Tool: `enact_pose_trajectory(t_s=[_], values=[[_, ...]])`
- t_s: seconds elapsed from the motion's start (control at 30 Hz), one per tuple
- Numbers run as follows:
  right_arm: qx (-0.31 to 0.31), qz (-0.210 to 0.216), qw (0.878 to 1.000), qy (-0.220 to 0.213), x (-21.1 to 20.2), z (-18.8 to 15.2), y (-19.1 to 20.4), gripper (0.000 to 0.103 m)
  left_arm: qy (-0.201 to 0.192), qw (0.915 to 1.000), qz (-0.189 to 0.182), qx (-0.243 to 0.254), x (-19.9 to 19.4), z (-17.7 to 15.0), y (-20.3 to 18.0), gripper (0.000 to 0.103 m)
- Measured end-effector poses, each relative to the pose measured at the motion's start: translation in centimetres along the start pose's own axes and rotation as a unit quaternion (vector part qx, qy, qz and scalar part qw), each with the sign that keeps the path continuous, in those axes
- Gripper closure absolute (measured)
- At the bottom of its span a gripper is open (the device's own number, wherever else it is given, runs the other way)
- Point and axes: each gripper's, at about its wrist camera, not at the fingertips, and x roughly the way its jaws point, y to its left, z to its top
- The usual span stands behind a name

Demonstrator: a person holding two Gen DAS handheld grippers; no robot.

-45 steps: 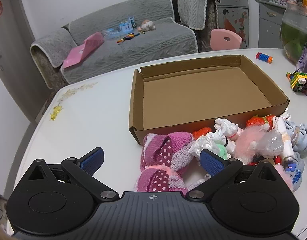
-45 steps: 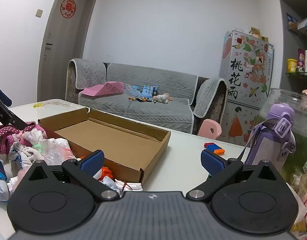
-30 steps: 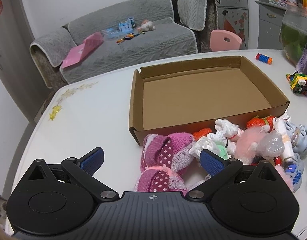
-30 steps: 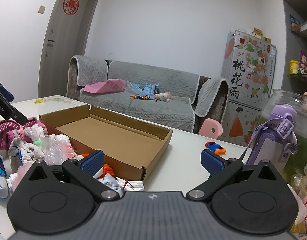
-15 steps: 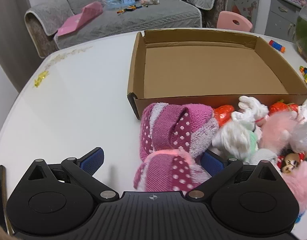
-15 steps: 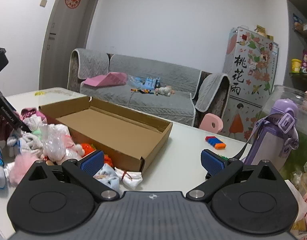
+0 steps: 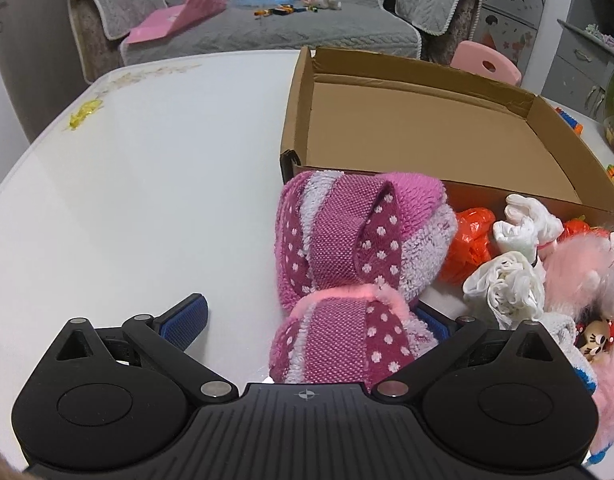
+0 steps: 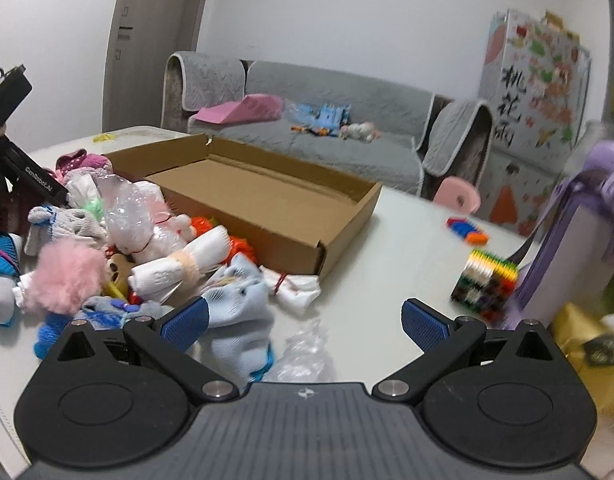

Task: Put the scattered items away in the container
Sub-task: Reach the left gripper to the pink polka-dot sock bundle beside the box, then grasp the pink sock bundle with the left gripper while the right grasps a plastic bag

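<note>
An empty cardboard box (image 7: 427, 136) lies on the white table, also in the right wrist view (image 8: 267, 196). A pile of soft items lies along its near side. My left gripper (image 7: 307, 320) is open, with a pink polka-dot sock bundle (image 7: 347, 248) between its fingers; the right finger is partly hidden behind it. White cloth bundles (image 7: 507, 284) and an orange bag (image 7: 467, 240) lie to its right. My right gripper (image 8: 305, 322) is open above the table, with a light blue sock (image 8: 239, 312) at its left finger and a clear plastic scrap (image 8: 303, 352) between the fingers.
A pink fluffy toy (image 8: 63, 276), rolled white cloth (image 8: 179, 268) and blue socks (image 8: 3, 256) lie in the pile. A multicoloured block cube (image 8: 487, 280), a purple bottle (image 8: 579, 232) and small blocks (image 8: 467, 232) stand to the right. A grey sofa (image 7: 267, 20) is behind the table.
My left gripper has come down and forward, so the pink sock bundle now sits between its fingers. My right gripper has swung left and down towards the pile. Both stay open.
</note>
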Motion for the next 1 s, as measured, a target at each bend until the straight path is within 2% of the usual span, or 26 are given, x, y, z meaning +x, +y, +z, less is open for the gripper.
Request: enact_pose_trajectory(t_s=[0.07, 0.23, 0.3, 0.33, 0.37, 0.43, 0.53, 0.6, 0.7, 0.77, 0.9, 0.97, 1.0], values=[[0.001, -0.003, 1.0, -0.002, -0.4, -0.1, -0.2, 0.002, 0.0, 1.0, 0.001, 0.0, -0.1, -0.1, 0.1, 0.0], [0.05, -0.021, 0.997, -0.056, -2.7, 0.0, -2.5, 0.003, -0.009, 0.9999, 0.011, 0.009, -0.4, -0.1, -0.1, 0.0], [0.051, -0.05, 0.997, -0.043, -2.5, -0.2, -3.1, 0.007, -0.01, 0.9998, 0.012, 0.011, -0.4, -0.1, -0.1, 0.0], [0.05, -0.056, 0.997, -0.025, -2.1, -0.4, -3.3, 0.016, -0.01, 0.9998, 0.013, 0.011, -0.4, -0.1, -0.1, 0.0], [0.048, -0.051, 0.997, -0.013, -1.8, -0.6, -3.4, 0.027, -0.009, 0.9998, 0.012, 0.011, -0.4, -0.1, -0.1, 0.0], [0.036, -0.04, 0.999, 0.002, -1.3, -0.9, -3.0, 0.033, -0.007, 0.9999, 0.01, 0.01, -0.3, -0.1, 0.0, 0.001], [0.001, -0.035, 0.999, 0.01, -1.0, -1.2, -1.5, 0.031, -0.009, 0.9998, 0.012, 0.011, -0.4, -0.1, -0.1, 0.001], [-0.002, -0.025, 1.0, 0.008, -1.1, -1.2, -1.2, 0.025, -0.009, 0.9998, 0.012, 0.01, -0.3, -0.1, 0.1, 0.0], [-0.007, -0.013, 1.0, -0.003, -1.9, -1.2, -1.0, 0.024, -0.007, 0.9999, 0.01, 0.007, -0.3, -0.2, 0.3, 0.0], [-0.008, -0.014, 1.0, 0.006, -1.5, -1.1, -1.2, 0.023, -0.007, 0.9999, 0.01, 0.008, -0.2, -0.2, 0.2, 0.0], [-0.004, -0.028, 0.998, 0.048, 0.1, -1.5, -1.4, 0.033, -0.008, 0.9998, 0.011, 0.01, -0.3, -0.1, 0.0, 0.001], [0.001, -0.023, 0.998, 0.062, 0.6, -1.7, -1.4, 0.044, -0.01, 0.9998, 0.013, 0.014, -0.3, -0.2, -0.2, 0.001], [0.003, -0.02, 0.998, 0.062, 0.6, -1.7, -1.4, 0.046, -0.01, 0.9998, 0.012, 0.015, -0.3, -0.2, -0.2, 0.001]])
